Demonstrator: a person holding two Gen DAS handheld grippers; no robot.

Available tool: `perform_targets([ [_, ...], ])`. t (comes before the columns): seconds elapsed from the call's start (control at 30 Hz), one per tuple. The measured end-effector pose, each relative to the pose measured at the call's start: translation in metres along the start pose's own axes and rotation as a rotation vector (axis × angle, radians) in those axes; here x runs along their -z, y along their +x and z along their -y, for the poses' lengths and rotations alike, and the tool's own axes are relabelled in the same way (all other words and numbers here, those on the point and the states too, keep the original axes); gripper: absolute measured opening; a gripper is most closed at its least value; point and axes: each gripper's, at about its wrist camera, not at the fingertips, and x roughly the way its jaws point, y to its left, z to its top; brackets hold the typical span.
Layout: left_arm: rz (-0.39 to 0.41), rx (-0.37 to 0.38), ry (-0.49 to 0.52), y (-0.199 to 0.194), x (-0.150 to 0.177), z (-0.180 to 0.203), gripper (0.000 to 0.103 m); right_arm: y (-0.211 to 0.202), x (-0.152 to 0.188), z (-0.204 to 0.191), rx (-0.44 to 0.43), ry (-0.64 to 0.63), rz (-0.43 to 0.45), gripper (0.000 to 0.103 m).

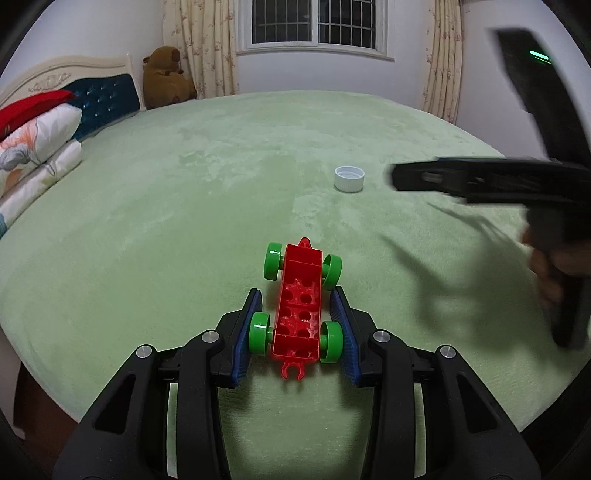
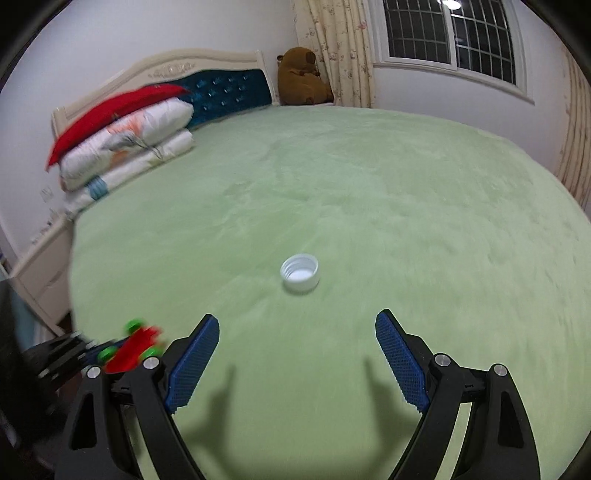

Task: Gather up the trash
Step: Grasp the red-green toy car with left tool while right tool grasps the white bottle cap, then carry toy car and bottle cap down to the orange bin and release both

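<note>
A green plush bedspread fills the middle of both views, and pillows lie stacked at the left: a red pillow on top of white floral ones. Behind them, at upper left, stands a cream headboard with a tufted teal panel. A brown plush bear sits in the far corner beside floral curtains and a barred window.

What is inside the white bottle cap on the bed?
The bottle cap lies open side up on the green blanket; its inside shows only white plastic and thread ridges, nothing in it. What lies beneath it is covered.
</note>
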Motion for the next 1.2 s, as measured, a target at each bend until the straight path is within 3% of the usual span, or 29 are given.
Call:
perform_targets([
  [0.1, -0.004, 0.003, -0.002, 0.004, 0.001, 0.001, 0.038, 0.024, -0.011, -0.002, 0.018, 0.0, -0.026, 0.08],
  [0.23, -0.002, 0.005, -0.007, 0.005, 0.001, 0.0, 0.038, 0.052, -0.022, -0.01, 0.05, -0.014, -0.084, 0.058],
  [0.4, -0.005, -0.007, -0.004, 0.007, 0.0, 0.002, 0.038, 0.076, -0.021, -0.01, 0.092, 0.0, -0.144, 0.046],
  [0.53, -0.006, -0.003, -0.014, 0.006, 0.0, 0.003, 0.038, 0.072, -0.017, -0.008, 0.093, 0.015, -0.126, 0.031],
  [0.77, -0.006, -0.009, -0.017, 0.006, -0.002, 0.003, 0.038, 0.043, -0.003, -0.002, 0.08, 0.07, -0.095, 0.031],
  [1.03, 0.007, 0.013, -0.049, 0.0, -0.004, 0.005, 0.038, -0.028, 0.044, 0.005, 0.118, 0.083, -0.046, 0.031],
  [1.2, 0.047, 0.044, 0.013, -0.01, -0.004, 0.028, 0.038, -0.072, 0.081, 0.009, 0.156, 0.081, -0.026, 0.031],
])
